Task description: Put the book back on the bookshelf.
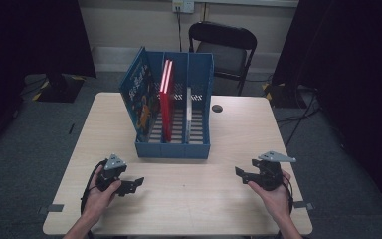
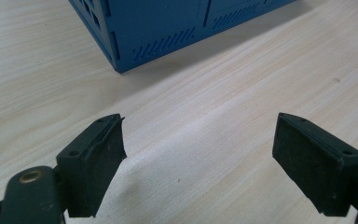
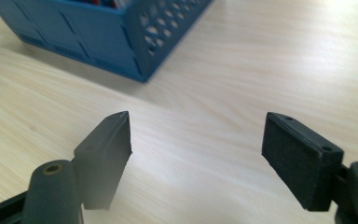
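Note:
A blue file rack [image 1: 174,107] stands in the middle of the wooden table [image 1: 189,199]. It holds a blue picture book [image 1: 140,97] leaning at its left, a red book [image 1: 167,94] upright and a thin white one [image 1: 188,112]. My left gripper [image 1: 138,183] rests low near the table's front left, open and empty, pointing right. My right gripper [image 1: 239,174] hovers at the front right, open and empty, pointing left. In the left gripper view the rack's corner [image 2: 121,42] lies ahead of the open jaws. The right gripper view shows the rack's other corner [image 3: 140,51].
A black folding chair [image 1: 224,47] stands behind the table. A small dark round hole [image 1: 217,108] is set in the tabletop right of the rack. Bare wood stretches between the two grippers. Cables trail on the floor at the right.

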### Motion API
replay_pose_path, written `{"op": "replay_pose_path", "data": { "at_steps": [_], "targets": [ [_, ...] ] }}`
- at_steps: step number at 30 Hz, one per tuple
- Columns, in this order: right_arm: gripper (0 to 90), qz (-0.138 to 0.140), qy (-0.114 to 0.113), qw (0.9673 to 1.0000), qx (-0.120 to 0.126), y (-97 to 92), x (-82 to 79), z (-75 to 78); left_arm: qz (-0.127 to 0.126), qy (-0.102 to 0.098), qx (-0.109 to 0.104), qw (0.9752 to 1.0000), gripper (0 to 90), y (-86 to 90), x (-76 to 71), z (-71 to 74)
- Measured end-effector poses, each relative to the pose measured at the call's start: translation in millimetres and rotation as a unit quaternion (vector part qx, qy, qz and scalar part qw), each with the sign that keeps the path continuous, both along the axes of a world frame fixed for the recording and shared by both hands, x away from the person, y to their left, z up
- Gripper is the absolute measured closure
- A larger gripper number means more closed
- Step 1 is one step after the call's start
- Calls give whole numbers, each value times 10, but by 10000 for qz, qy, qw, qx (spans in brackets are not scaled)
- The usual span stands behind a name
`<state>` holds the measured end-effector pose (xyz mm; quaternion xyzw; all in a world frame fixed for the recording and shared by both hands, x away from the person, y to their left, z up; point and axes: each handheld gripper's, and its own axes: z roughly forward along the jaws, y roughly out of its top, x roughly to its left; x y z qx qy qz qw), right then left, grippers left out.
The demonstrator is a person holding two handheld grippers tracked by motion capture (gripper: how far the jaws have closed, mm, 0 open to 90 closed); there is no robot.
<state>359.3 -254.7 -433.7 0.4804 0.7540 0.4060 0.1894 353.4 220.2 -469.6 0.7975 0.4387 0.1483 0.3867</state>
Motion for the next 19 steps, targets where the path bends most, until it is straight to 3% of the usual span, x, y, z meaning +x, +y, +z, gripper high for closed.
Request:
{"op": "replay_pose_path", "data": {
  "at_steps": [3, 8, 14, 17, 19],
  "targets": [
    [233, -124, 147, 9997, -155, -107, -35, -137, -6, 8, 34, 10000, 164, 2, 7, -1],
    [214, -369, 573, 9976, -149, -243, 14, -312, 95, 62, 82, 9999, 164, 22, 40, -44],
    [194, -573, 613, 9955, -432, -280, 74, -394, 257, 126, 55, 9996, 164, 87, 83, -88],
    [191, -599, 690, 9949, -429, -284, 101, -423, 257, 123, 60, 9996, 164, 88, 85, -94],
    [189, -639, 593, 9952, -440, -280, 102, -414, 252, 132, 101, 9995, 164, 87, 85, -94]
  ]
}}
